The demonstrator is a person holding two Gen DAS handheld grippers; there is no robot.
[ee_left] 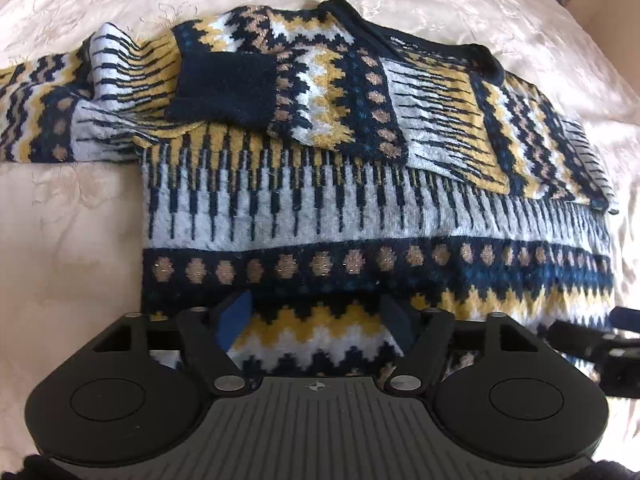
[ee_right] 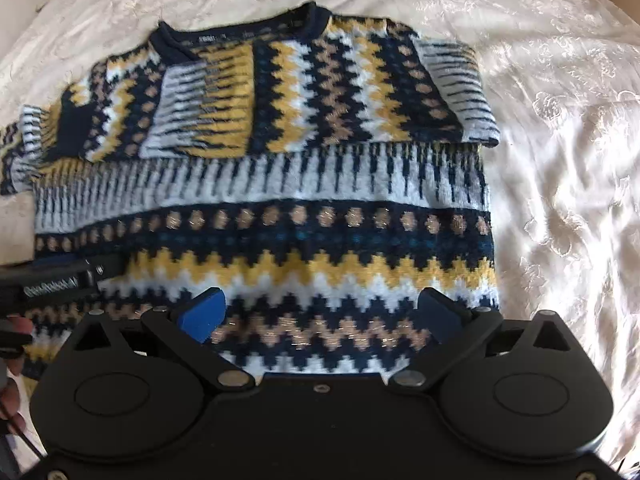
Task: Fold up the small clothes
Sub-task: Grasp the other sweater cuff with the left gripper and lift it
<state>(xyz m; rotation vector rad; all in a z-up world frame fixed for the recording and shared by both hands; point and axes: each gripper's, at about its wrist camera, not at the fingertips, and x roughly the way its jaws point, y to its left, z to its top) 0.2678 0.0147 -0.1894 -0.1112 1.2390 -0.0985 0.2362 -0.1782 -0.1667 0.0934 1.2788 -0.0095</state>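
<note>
Patterned knit sweater [ee_left: 360,216] lies flat on a cream embroidered bedspread [ee_left: 72,240], front up, neckline [ee_left: 420,36] at the far edge and hem nearest the cameras. Bands of navy, mustard, white, tan and some teal run across the body. Both sleeves are folded inward across the chest: in the left wrist view the navy cuff [ee_left: 224,88] of one sleeve rests on the upper chest, left of centre, and the other sleeve [ee_left: 460,120] lies diagonally over the right shoulder area. Part of a sleeve also trails off to the left onto the bedspread. Left hand-held gripper [ee_left: 316,320] points steeply down over the hem zone; jaws stand well apart, blue pads [ee_left: 236,324] on either side of a mustard and white zigzag band, nothing clamped between them; cannot tell whether the tips touch the knit. Right hand-held gripper [ee_right: 320,312] is likewise over the lower body of the sweater [ee_right: 280,208], jaws spread very wide, blue pads [ee_right: 204,312] flanking the tan and navy zigzag rows, no fabric gripped. In the right wrist view the other tool shows at the left edge as a dark bar [ee_right: 60,280] over the hem, with part of a hand [ee_right: 12,360] below it. In the left wrist view a dark piece of the right tool [ee_left: 592,340] shows at the right edge, near the sweater's lower corner. Bedspread [ee_right: 560,160] is wrinkled to the right of the garment.
</note>
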